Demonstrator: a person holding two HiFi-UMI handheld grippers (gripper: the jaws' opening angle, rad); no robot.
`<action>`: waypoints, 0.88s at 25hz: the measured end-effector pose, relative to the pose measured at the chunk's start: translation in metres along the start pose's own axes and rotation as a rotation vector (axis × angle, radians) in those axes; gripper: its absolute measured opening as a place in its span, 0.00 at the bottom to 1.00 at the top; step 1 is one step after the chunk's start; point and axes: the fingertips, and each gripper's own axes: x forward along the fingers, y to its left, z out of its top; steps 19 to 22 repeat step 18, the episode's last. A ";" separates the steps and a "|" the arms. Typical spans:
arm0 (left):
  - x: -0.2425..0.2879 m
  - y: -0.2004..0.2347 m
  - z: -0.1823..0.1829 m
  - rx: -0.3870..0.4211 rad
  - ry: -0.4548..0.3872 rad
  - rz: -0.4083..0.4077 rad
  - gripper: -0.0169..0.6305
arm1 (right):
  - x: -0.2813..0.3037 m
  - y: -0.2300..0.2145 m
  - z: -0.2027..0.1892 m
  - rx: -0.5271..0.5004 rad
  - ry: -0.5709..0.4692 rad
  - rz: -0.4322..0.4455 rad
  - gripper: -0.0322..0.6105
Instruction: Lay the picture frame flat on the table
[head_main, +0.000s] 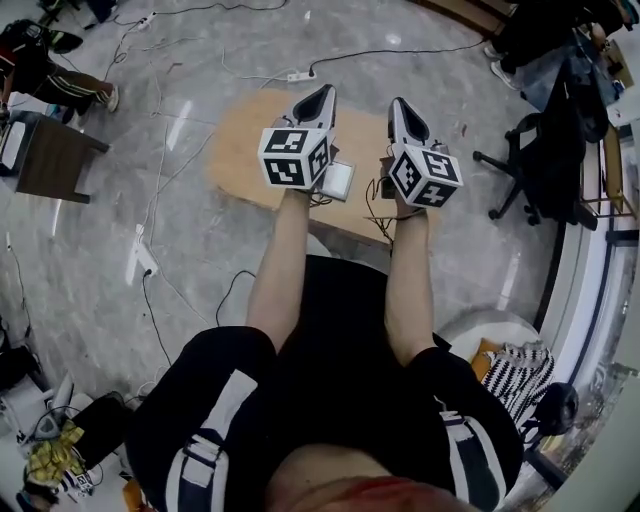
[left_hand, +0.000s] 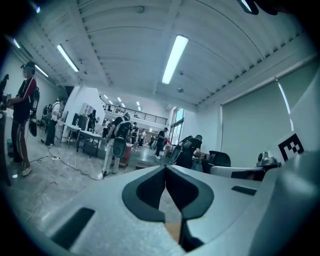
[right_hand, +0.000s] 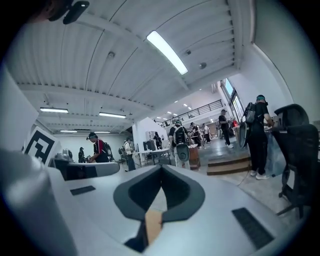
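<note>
In the head view a small pale picture frame (head_main: 338, 180) sits on the wooden table (head_main: 240, 140), partly hidden behind the left gripper's marker cube; whether it stands or lies I cannot tell. My left gripper (head_main: 319, 96) is held above the table with its jaws together and nothing between them. My right gripper (head_main: 399, 104) hovers beside it, also shut and empty. Both gripper views look out level into the room, over the closed tips of the left gripper (left_hand: 165, 167) and the right gripper (right_hand: 161, 167). Neither shows the frame.
A black office chair (head_main: 530, 170) stands right of the table. A power strip (head_main: 300, 76) and cables lie on the floor beyond it. A dark side table (head_main: 55, 160) is at the left. Several people (left_hand: 117, 145) stand across the room.
</note>
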 end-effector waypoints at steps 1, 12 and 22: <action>-0.001 0.001 0.002 0.004 -0.003 0.002 0.04 | 0.000 0.001 0.002 -0.008 -0.004 0.001 0.07; -0.003 0.010 0.015 0.029 -0.014 0.024 0.04 | 0.008 -0.001 0.012 -0.034 -0.035 -0.009 0.07; -0.004 0.018 0.017 0.017 -0.024 0.042 0.04 | 0.012 -0.008 0.011 -0.026 -0.037 -0.016 0.07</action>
